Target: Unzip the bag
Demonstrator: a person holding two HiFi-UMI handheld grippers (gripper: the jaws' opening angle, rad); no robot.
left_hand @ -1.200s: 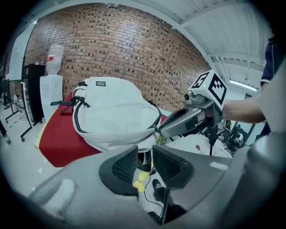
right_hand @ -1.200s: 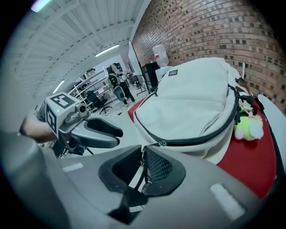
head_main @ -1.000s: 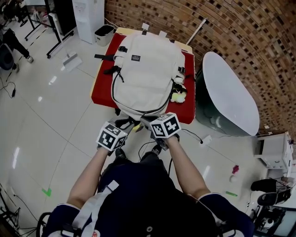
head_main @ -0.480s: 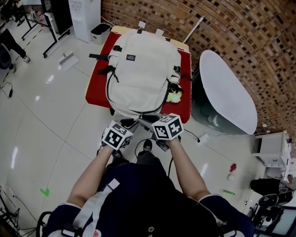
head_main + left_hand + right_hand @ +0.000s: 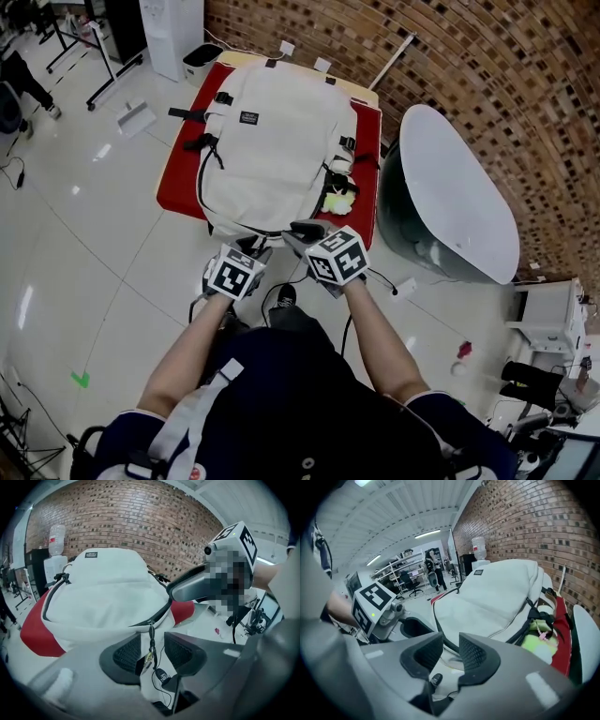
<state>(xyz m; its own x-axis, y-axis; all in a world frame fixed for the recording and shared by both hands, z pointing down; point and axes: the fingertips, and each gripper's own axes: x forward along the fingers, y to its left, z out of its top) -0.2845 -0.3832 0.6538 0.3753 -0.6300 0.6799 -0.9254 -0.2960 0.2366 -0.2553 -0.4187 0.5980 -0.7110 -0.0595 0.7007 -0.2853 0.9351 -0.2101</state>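
Red-covered counter (image 5: 173,192) by a brick wall (image 5: 450,56) bears the cream bag (image 5: 267,141), zip apparently closed (unzipping not yet begun): left gripper (image 5: 253,249) jaws, just opened wide, straddle the hanging zipper pull (image 5: 151,637) unpressed; right gripper (image 5: 451,652) jaws, just narrowed slightly, stand apart, empty.

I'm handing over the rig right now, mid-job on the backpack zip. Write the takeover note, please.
Left gripper: open, jaws just opened wider. The zipper pull hangs between them, not pinched.
Right gripper: open, jaws just eased in a little, nothing between them. It is beside the left one at the bag's near edge.
White backpack lies flat on the red table.
Done: both grippers are at the slider end. The zip looks unopened.
Left: pinch the pull and draw it along the zip.
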